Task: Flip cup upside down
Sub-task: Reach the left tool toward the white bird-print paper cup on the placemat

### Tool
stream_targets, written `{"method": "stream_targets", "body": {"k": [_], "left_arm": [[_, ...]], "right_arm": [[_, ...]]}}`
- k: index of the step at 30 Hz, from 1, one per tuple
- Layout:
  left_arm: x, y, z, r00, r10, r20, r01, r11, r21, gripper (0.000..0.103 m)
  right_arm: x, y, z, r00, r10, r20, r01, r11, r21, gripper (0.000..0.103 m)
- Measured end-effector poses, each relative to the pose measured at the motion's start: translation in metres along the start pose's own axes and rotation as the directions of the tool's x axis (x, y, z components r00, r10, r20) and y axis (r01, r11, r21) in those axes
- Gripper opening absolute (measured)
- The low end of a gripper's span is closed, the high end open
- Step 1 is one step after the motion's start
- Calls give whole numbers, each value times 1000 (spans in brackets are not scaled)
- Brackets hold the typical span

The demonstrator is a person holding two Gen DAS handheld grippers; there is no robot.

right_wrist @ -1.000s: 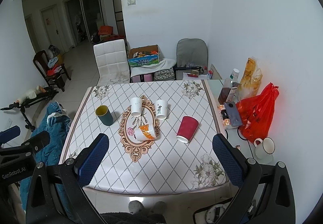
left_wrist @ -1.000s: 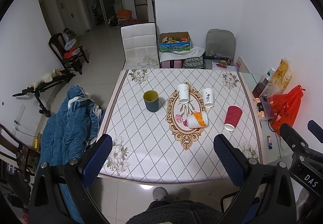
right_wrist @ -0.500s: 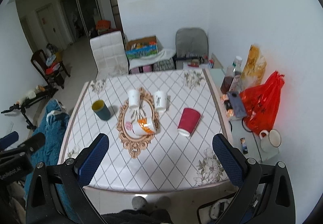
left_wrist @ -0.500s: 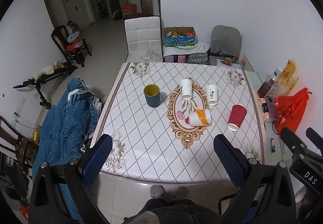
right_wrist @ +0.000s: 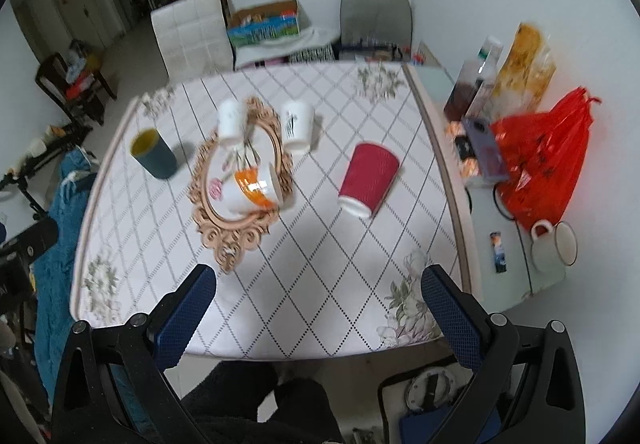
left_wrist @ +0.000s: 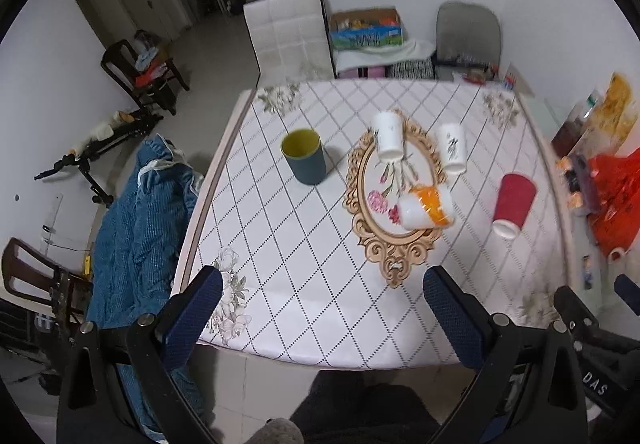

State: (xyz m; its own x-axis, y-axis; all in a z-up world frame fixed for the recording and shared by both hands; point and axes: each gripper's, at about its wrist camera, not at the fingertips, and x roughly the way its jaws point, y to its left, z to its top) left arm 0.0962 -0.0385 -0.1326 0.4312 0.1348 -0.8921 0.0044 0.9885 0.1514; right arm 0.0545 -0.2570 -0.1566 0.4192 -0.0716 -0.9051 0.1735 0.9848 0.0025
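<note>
A dark blue cup with a yellow inside (left_wrist: 303,156) (right_wrist: 153,154) stands upright, mouth up, at the table's left. Two white cups (left_wrist: 388,135) (left_wrist: 452,149) stand upside down at the back. A white and orange cup (left_wrist: 425,206) (right_wrist: 251,189) lies on its side on the oval mat (left_wrist: 394,246). A red paper cup (left_wrist: 512,201) (right_wrist: 368,174) stands mouth down at the right. My left gripper (left_wrist: 323,302) and right gripper (right_wrist: 319,296) are open and empty, above the table's near edge, far from all cups.
A blue blanket (left_wrist: 138,211) hangs on a chair left of the table (left_wrist: 300,308). A side shelf at the right holds a red bag (right_wrist: 544,159), bottles and an enamel mug (right_wrist: 554,244). A white chair (left_wrist: 288,37) stands behind the table.
Both grippers have moved forward and down towards the table, so the cups look larger. The jaws have stayed open. No cup has moved.
</note>
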Motion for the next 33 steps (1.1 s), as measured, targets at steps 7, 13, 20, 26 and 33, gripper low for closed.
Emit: {"method": "stream_targets", "body": {"k": [7, 13, 20, 26, 33], "left_arm": [[68, -14, 23, 995, -2, -100, 8, 998, 66, 103], [122, -18, 63, 987, 5, -161, 13, 994, 111, 103], [175, -23, 112, 978, 3, -208, 23, 993, 120, 103], [222, -36, 148, 962, 6, -272, 35, 989, 146, 103], [265, -62, 183, 931, -42, -362, 103, 983, 151, 103]], "right_arm": [[79, 8, -6, 991, 0, -136, 3, 1000, 26, 103], [133, 23, -3, 972, 21, -235, -10, 999, 50, 103], [183, 35, 17, 953, 29, -303, -5, 997, 83, 103], [221, 38, 39, 935, 31, -352, 12, 993, 118, 103], [255, 33, 63, 909, -10, -417, 60, 992, 108, 103]]}}
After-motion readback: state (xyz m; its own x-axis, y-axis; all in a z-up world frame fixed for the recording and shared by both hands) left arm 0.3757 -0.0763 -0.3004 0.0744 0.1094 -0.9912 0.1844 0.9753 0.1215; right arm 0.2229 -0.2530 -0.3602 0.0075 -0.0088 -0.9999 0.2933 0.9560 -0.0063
